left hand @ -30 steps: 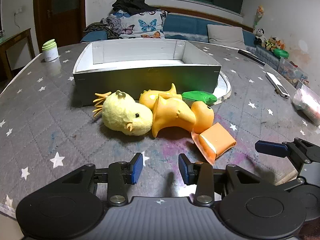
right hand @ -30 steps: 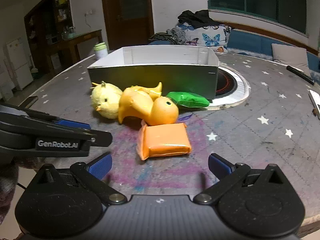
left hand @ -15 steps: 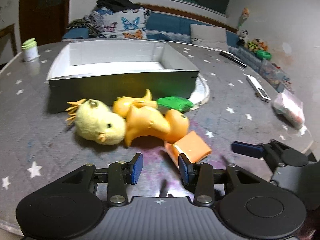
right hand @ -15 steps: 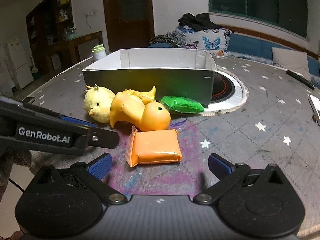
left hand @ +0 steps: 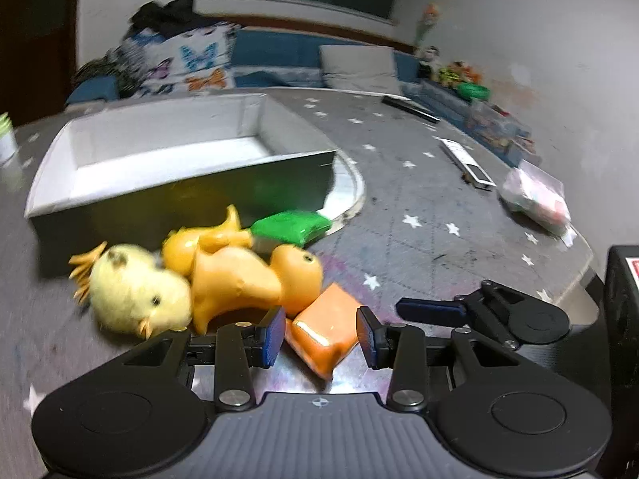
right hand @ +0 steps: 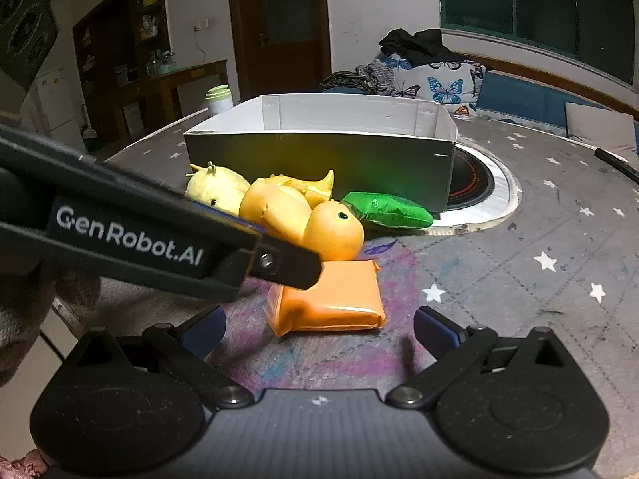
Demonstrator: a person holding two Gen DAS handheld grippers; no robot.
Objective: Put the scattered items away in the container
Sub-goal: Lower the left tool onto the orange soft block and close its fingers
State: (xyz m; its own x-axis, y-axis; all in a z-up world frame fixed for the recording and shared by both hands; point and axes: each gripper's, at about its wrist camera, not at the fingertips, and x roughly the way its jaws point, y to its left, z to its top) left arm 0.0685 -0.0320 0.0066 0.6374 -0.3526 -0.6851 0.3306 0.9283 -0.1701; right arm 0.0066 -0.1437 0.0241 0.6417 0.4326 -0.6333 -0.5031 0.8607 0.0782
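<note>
An orange packet (left hand: 325, 329) (right hand: 333, 299) lies on the table in front of the toys. My left gripper (left hand: 321, 337) is open, its jaws on either side of the packet without closing on it. Behind lie an orange rubber duck (left hand: 247, 275) (right hand: 303, 219), a yellow plush chick (left hand: 135, 295) (right hand: 217, 189) and a green packet (left hand: 291, 225) (right hand: 389, 211). The grey box (left hand: 179, 187) (right hand: 319, 159), white inside, stands empty behind them. My right gripper (right hand: 319, 327) is open wide, just short of the orange packet. It also shows in the left wrist view (left hand: 429, 306).
A round hob plate (right hand: 479, 187) is set in the star-patterned tablecloth right of the box. A green-lidded jar (right hand: 219, 97) stands far left. A remote (left hand: 465, 161) and a plastic bag (left hand: 535, 199) lie at the right. The table edge (left hand: 575, 275) is near.
My left gripper has moved forward and right until its jaws straddle the orange packet. The right gripper has edged closer to the packet. The left arm now crosses the right wrist view.
</note>
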